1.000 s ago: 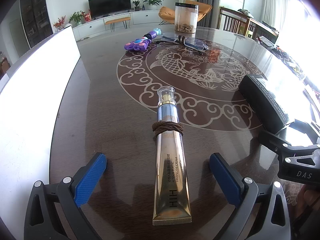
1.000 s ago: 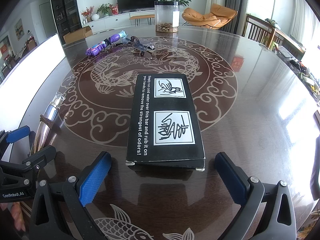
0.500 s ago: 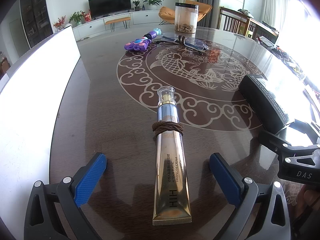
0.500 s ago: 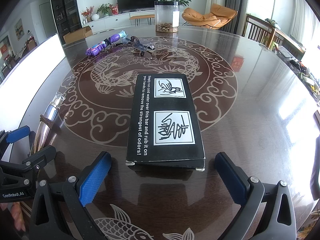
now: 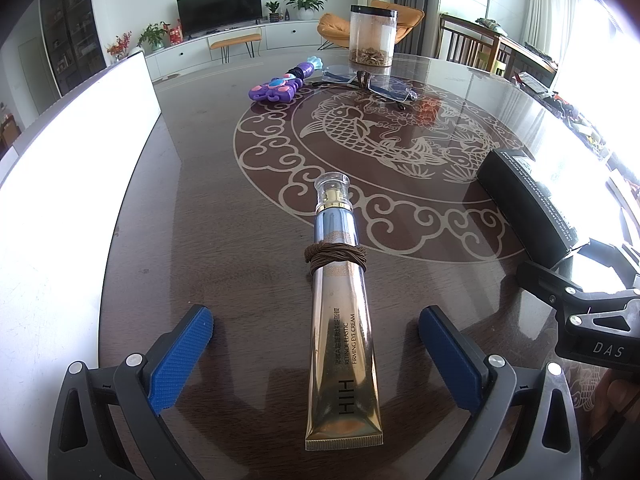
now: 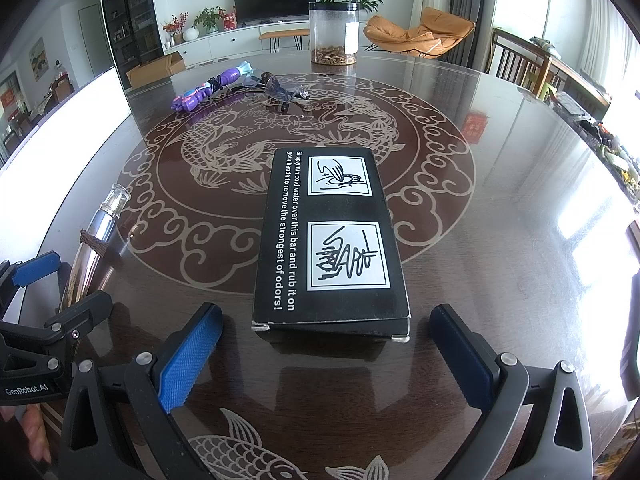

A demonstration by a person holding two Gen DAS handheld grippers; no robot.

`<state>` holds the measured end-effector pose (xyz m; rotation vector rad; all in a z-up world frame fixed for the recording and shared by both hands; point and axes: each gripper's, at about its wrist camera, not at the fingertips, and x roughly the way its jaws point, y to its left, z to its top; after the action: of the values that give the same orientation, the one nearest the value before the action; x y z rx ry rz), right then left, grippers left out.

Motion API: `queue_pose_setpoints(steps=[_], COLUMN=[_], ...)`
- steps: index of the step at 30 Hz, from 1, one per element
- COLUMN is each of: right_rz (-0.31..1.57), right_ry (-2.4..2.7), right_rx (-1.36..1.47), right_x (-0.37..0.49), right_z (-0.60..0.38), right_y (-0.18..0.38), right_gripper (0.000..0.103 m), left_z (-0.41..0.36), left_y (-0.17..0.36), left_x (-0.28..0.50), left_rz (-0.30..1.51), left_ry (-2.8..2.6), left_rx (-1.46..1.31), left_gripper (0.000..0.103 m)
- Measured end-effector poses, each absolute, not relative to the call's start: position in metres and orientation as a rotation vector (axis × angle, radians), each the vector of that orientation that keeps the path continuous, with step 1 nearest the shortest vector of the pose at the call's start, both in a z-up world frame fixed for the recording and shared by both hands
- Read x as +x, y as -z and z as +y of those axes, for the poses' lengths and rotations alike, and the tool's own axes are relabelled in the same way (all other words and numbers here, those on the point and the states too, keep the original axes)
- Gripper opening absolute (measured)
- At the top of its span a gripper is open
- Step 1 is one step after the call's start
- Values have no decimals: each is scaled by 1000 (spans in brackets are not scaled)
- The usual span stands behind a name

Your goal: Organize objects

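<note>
A gold eye-cream tube [image 5: 342,320] with a brown hair tie [image 5: 335,256] wound round it lies on the dark round table [image 5: 192,208], cap pointing away. My left gripper [image 5: 316,340] is open, its blue pads either side of the tube's lower half, not touching. A black box [image 6: 332,236] with white print lies flat ahead of my right gripper [image 6: 326,336], which is open just short of the box's near end. The box also shows in the left wrist view [image 5: 528,196], and the tube in the right wrist view [image 6: 94,240].
At the table's far side lie a purple toy [image 5: 280,84], clear glasses [image 5: 372,82] and a clear jar with a black lid [image 5: 372,36]. A white panel [image 5: 60,208] stands along the left edge. Chairs and clutter stand at the right.
</note>
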<state>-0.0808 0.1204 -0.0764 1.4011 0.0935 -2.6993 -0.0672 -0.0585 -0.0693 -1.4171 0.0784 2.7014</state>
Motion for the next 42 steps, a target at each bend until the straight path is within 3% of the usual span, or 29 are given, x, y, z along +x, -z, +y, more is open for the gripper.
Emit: queue_pose_setpoints(steps=[35,37,38,39,41,42], right_rz=[93,93,85,68,-11,-59], right_ry=[2695,2670,2636,2600,2541,2520], right_rx=[1402,1418,1448,1480,1538,1565], right_x=[-82,-83,-84,-87,-93,-98], right_z=[120,121,122,124,131,134], right_y=[77,76,74,73,69,68], right_gripper=[103,103,103,103,103,103], left_z=[-56,-56,-55,-54,-54,-55], left_y=[67,65,63,61,59,59], left_x=[-70,-68,-65,-63,-63,-63], left_rz=[106,111,119,127,105,86], left_ry=[-2655,-2667,-2676,-2675,-2673,-2674], left_rx=[-1431,-1387,-1349,-1326,-1322,-1326], left_gripper=[103,90,63,44,26,26])
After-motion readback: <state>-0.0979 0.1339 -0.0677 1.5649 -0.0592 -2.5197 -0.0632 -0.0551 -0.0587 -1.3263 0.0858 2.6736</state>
